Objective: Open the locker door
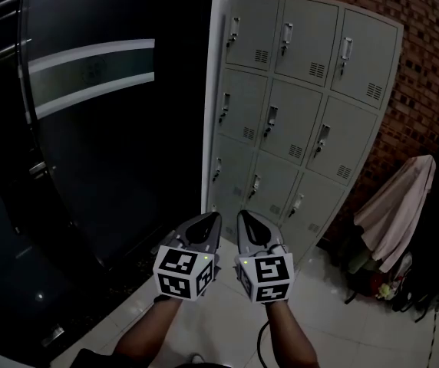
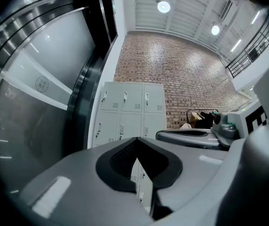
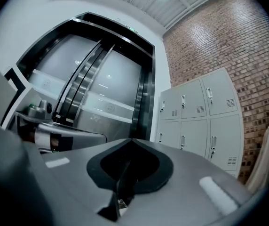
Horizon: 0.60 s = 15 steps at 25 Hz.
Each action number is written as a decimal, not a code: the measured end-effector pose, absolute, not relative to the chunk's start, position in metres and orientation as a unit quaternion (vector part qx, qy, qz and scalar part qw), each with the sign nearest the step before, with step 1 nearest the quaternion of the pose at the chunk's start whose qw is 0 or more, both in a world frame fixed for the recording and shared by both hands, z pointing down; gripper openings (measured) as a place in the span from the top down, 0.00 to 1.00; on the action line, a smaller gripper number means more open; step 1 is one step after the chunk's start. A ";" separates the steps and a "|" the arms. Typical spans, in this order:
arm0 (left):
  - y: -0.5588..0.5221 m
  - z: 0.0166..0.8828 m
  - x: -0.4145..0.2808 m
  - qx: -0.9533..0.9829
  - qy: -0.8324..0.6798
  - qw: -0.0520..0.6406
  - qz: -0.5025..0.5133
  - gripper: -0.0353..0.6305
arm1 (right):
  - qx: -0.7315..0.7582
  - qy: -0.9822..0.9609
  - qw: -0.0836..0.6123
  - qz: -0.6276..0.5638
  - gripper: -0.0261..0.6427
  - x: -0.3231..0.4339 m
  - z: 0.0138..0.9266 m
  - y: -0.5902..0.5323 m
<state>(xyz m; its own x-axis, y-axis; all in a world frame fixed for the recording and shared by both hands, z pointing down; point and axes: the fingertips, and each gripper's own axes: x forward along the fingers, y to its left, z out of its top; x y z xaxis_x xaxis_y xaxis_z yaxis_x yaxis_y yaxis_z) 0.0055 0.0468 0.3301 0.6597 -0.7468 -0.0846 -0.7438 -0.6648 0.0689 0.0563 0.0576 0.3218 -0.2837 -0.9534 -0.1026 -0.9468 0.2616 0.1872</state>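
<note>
A grey metal locker bank (image 1: 292, 113) of three columns and three rows stands against the brick wall, all doors closed, each with a small handle (image 1: 287, 37) on its left side. The lockers also show in the left gripper view (image 2: 130, 109) and the right gripper view (image 3: 198, 119). My left gripper (image 1: 213, 219) and right gripper (image 1: 244, 217) are held side by side low in the head view, well short of the lockers. Both have their jaws together with nothing between them.
A dark curved glass wall with a pale band (image 1: 89, 71) fills the left. Brick wall (image 1: 427, 52) runs behind the lockers. Clothes hang on a rack (image 1: 400, 209) at right, with bags below. The floor is white tile (image 1: 335, 313).
</note>
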 end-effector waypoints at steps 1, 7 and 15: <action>0.035 0.329 0.002 0.912 -0.407 0.015 -0.054 0.94 | 0.599 -0.793 0.014 -0.107 0.96 0.053 0.321 0.047; -0.018 0.310 -0.004 0.914 -0.398 0.011 -0.071 0.94 | 0.599 -0.791 0.018 -0.121 0.96 0.039 0.306 -0.006; -0.068 0.303 0.001 0.916 -0.396 0.000 -0.070 0.94 | 0.599 -0.790 0.016 -0.133 0.96 0.039 0.294 -0.064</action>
